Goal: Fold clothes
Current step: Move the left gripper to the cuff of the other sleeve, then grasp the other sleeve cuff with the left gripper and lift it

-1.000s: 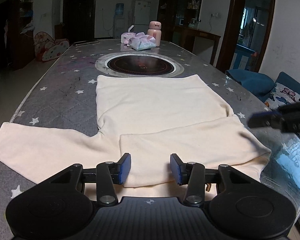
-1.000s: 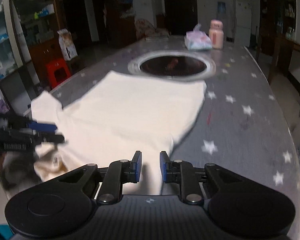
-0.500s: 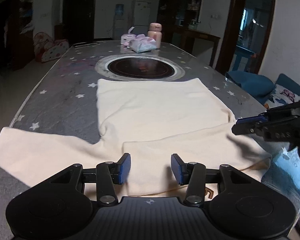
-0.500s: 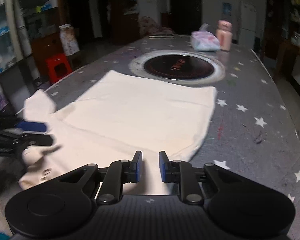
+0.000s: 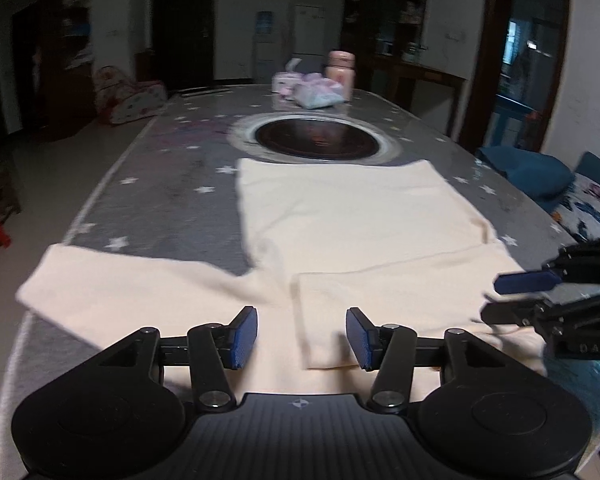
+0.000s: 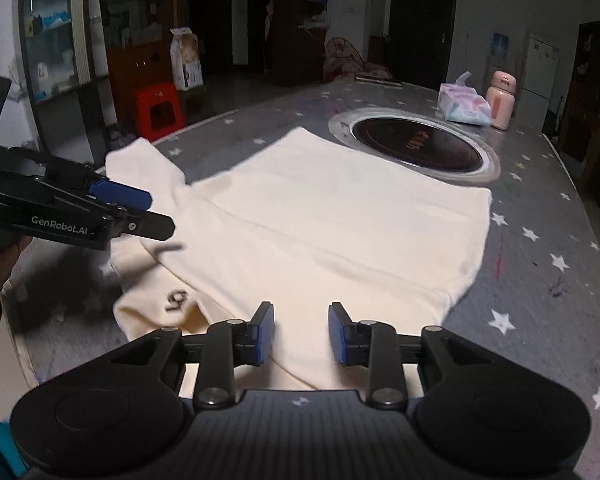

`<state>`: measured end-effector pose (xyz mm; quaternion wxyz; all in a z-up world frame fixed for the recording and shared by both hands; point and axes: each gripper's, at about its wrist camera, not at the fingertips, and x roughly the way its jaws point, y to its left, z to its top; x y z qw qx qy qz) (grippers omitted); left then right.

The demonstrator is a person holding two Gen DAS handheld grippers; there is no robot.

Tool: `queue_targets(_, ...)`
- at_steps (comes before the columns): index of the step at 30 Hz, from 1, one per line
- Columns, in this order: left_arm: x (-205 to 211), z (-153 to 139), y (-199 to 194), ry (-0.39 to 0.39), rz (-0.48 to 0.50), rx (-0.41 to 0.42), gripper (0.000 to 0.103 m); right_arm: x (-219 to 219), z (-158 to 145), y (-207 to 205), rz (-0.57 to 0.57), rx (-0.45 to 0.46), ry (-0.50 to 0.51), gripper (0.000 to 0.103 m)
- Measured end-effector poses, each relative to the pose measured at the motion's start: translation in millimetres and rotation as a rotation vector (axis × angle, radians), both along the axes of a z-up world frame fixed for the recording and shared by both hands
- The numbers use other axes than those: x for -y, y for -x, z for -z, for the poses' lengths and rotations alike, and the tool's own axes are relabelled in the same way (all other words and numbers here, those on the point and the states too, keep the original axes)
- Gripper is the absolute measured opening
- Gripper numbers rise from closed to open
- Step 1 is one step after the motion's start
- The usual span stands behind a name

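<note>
- A cream shirt (image 5: 352, 220) lies flat on the grey counter (image 5: 172, 200) with white stars on it.
- The shirt sits just in front of the round dark cooker plate (image 5: 316, 140) set into the counter.
- One sleeve (image 5: 388, 300) is already folded over the body of the shirt. The other sleeve (image 5: 120, 284) is spread out toward the counter's edge on the left.
- The job looks to be early on. One sleeve is in, one sleeve is out, and the body is not folded yet.
- The left claw (image 5: 302, 338) hangs above the near end of the shirt. Its two blue pads are wide apart and hold nothing.
- The right claw (image 6: 300, 334) hangs above the near edge of the shirt too. Its pads are apart and hold nothing.
- From the right view, the left claw shows up at the side, near the shirt's neck end, where a small dark mark (image 6: 178, 300) is printed.
- The next move is likely to fold in the spread-out sleeve. The left claw is nearer to it.
- That calls for going down low, pinching only the sleeve cloth, and laying it across the body.
- The cloth is soft and floppy, so a slow pull should keep it from bunching up.
- A pink bottle (image 5: 340, 74) and a pack of wipes (image 5: 314, 90) stand far off at the back, well out of the way.
</note>
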<state>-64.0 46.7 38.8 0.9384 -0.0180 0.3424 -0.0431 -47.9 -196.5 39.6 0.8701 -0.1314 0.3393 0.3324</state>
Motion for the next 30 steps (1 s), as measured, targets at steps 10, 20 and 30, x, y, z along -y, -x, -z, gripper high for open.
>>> queue_targets(10, -78.4, 1.8, -8.3, -0.035, -0.310, -0.009, 0.053, -1.4, 3.7, -6.0, -0.019, -0.022, -0.048, 0.033)
queue_targets(20, -151.2, 16.6, -26.7, 0.019, -0.586, -0.019, 0.053, -7.6, 3.2, -7.5, -0.031, -0.037, -0.074, 0.035)
queue_targets(30, -172.8, 27.8, -33.2, 0.113, -0.611, -0.011, 0.053, -9.7, 4.3, -7.7, -0.024, -0.039, -0.068, 0.037)
